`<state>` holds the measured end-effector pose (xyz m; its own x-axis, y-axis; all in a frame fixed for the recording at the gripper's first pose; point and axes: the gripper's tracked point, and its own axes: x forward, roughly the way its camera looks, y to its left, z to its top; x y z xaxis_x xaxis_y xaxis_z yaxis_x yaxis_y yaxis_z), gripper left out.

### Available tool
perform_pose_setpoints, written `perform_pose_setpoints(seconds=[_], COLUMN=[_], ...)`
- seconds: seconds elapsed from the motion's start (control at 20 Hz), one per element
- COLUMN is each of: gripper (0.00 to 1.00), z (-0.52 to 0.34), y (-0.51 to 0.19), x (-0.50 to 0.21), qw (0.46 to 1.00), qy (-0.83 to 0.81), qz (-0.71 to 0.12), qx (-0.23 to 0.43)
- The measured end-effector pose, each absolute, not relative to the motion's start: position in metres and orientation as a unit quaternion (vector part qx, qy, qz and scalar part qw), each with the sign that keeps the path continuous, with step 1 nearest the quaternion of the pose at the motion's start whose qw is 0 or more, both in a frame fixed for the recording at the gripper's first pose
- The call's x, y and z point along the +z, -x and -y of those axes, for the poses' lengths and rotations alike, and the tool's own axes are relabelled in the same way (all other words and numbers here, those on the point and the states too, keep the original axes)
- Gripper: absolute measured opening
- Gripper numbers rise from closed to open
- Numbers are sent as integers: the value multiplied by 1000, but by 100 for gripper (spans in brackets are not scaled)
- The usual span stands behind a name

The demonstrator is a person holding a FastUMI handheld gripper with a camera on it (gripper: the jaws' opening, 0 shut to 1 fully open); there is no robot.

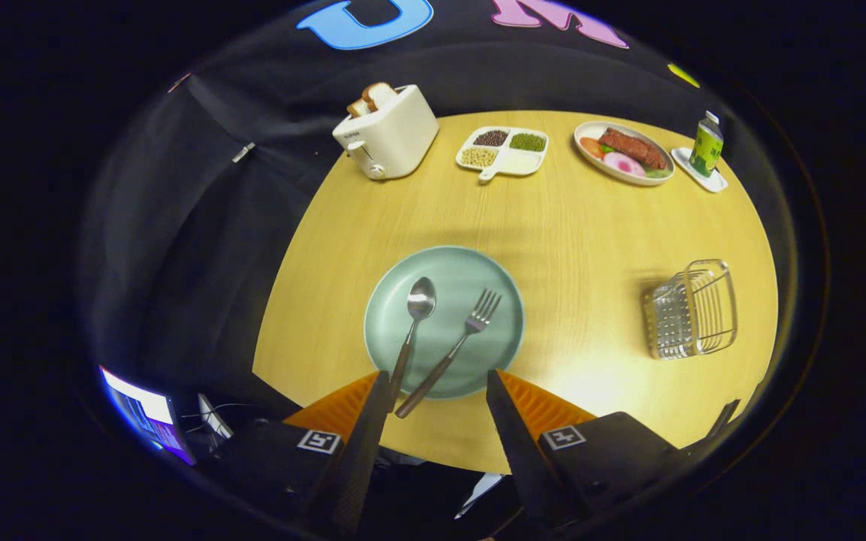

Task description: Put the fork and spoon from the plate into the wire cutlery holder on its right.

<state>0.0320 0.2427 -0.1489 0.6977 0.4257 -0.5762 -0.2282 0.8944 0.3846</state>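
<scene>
While the black gripper (437, 391) with orange-ribbed fingers (343, 406) hangs above the near edge of the round, pale-wood surface (553, 225), its fingers stand wide apart and hold nothing. Just ahead of them lies the round, pale green plate (470, 270), which carries both pieces of cutlery. On the plate's left half rests the steel spoon with a dark handle (412, 330), bowl pointing away, its handle end running off the rim to just beside the left fingertip. To its right lies the steel fork with a dark handle (452, 353), tines pointing away and slanted to the right; its handle end overhangs the near rim and sits between the two fingers. Spoon and fork lie close together but apart. Well to the right of the plate stands the silver wire cutlery holder (692, 309), beyond the right finger. Along the far edge, from the left, sit a cream toaster holding bread slices (388, 131), a white divided dish of beans and grains (504, 150), an oval white plate of food (623, 152) and a green bottle on a small white tray (706, 146). Any writing on the bottle and toaster is too small to read.
</scene>
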Motion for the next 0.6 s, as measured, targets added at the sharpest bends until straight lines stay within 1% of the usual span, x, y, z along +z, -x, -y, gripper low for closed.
perform_pose_setpoints(seconds=[0.1, 0.15, 0.2, 0.25, 0.6], gripper=[81, 75, 59, 60, 60], z=[-256, -260, -263, -267, -277], y=[-47, -52, -56, -60, -76], x=[-168, -179, -189, -200, -246], qw=[902, 898, 893, 889, 874], qy=[-146, -147, -150, -151, -137], qz=[-371, -386, -400, -412, -458], qx=[167, 153, 143, 133, 82])
